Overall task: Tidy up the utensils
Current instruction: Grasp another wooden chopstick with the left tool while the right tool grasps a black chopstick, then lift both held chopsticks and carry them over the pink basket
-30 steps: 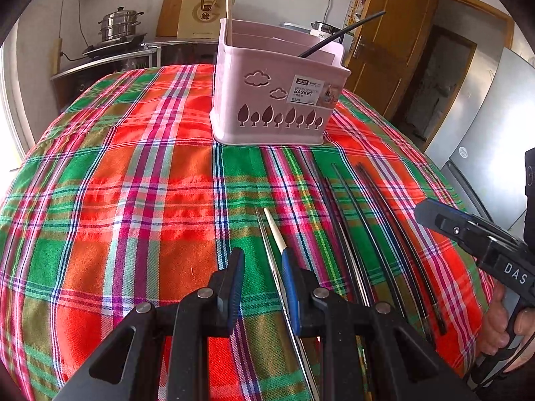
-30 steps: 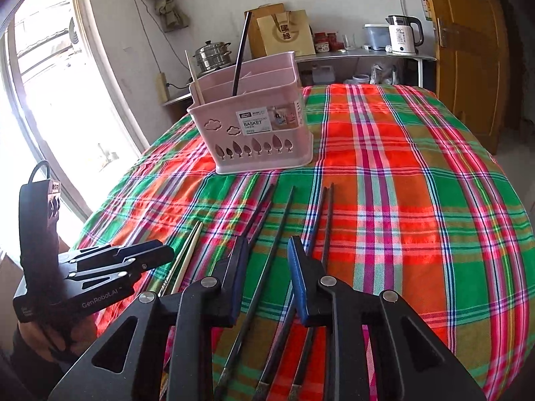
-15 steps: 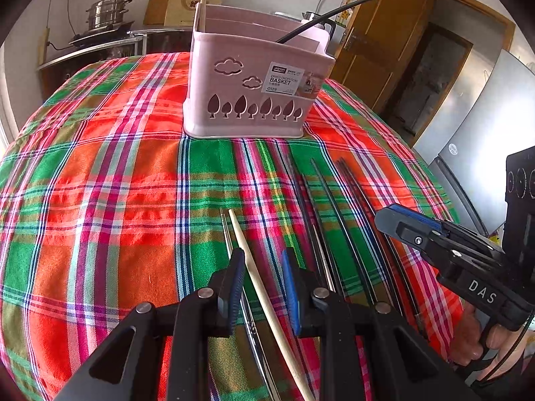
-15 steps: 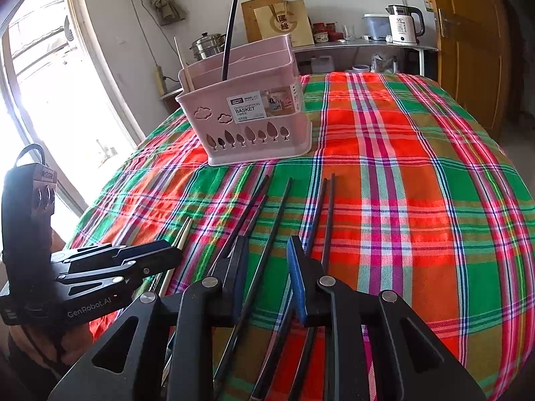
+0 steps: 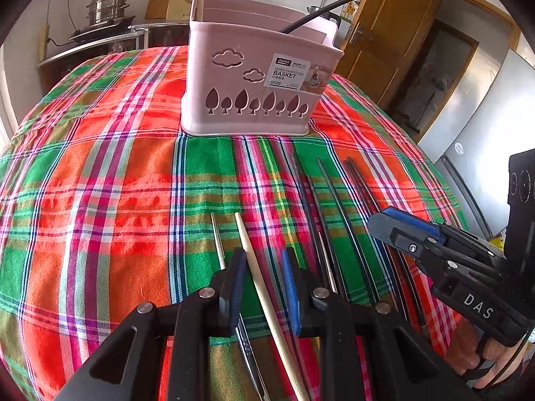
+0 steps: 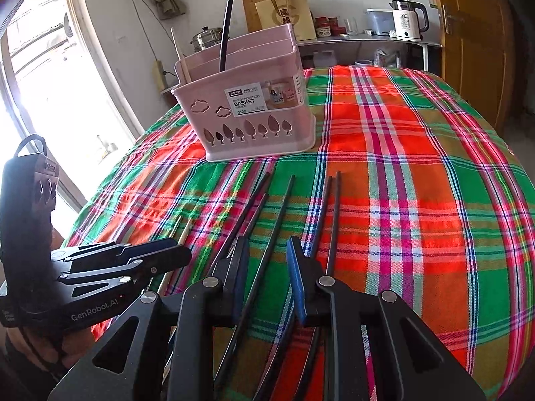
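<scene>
The cloth (image 5: 100, 173) is plaid in red, green, pink and white. The basket (image 5: 254, 77) is pale pink with tree and cloud cutouts. Black chopsticks (image 6: 284, 207) lie beside a tan wooden one (image 5: 257, 277). Fingers (image 6: 296, 277) carry blue pads.

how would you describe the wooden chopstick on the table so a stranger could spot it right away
Start at the pink basket on the plaid tablecloth and come toward the camera to the row of chopsticks. The wooden chopstick lies near the row's left end, between the left tool's open fingers. It is the only pale one: a thin metal chopstick lies beside it, the rest are black.
</scene>
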`<state>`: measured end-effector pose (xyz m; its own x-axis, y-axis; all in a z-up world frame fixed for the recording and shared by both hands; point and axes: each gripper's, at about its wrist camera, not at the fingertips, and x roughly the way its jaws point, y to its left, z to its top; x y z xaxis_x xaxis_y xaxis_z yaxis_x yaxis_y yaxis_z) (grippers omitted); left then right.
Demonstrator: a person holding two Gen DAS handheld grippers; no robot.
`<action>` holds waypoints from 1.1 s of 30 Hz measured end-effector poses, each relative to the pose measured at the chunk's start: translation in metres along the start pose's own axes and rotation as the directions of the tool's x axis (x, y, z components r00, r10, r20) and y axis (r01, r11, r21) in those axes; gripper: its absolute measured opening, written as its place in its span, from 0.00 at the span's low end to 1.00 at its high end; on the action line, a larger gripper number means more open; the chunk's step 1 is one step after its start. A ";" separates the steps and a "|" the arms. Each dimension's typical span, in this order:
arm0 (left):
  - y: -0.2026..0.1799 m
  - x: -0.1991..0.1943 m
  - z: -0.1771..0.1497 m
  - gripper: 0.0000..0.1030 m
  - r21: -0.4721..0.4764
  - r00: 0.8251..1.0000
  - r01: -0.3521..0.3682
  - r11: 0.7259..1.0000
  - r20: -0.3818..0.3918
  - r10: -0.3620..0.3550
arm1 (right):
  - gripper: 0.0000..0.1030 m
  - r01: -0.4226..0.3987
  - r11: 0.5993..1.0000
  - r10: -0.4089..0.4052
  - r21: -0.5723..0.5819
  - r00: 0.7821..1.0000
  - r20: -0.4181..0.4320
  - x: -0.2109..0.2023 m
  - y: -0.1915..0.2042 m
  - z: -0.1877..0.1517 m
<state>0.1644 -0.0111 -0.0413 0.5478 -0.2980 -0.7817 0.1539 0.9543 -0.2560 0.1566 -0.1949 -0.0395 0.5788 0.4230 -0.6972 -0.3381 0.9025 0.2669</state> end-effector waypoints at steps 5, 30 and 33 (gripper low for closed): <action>0.004 0.005 0.006 0.09 -0.003 1.000 -0.025 1.000 0.005 0.025 | 0.22 0.026 1.000 -0.026 -0.016 0.999 -0.040 0.017 0.002 0.007; -0.001 -0.016 0.017 0.06 0.012 0.999 0.014 1.000 0.037 -0.015 | 0.06 0.064 0.995 -0.065 -0.070 0.998 -0.004 0.000 0.017 0.029; -0.007 -0.033 0.025 0.05 0.025 0.997 0.027 0.999 0.073 -0.028 | 0.06 0.050 0.996 -0.048 -0.069 0.998 0.042 -0.018 0.021 0.035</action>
<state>0.1654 -0.0072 0.0005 0.6016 -0.3227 -0.7307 0.1891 0.9463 -0.2622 0.1654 -0.1805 0.0017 0.6246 0.3825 -0.6809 -0.3590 0.9149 0.1846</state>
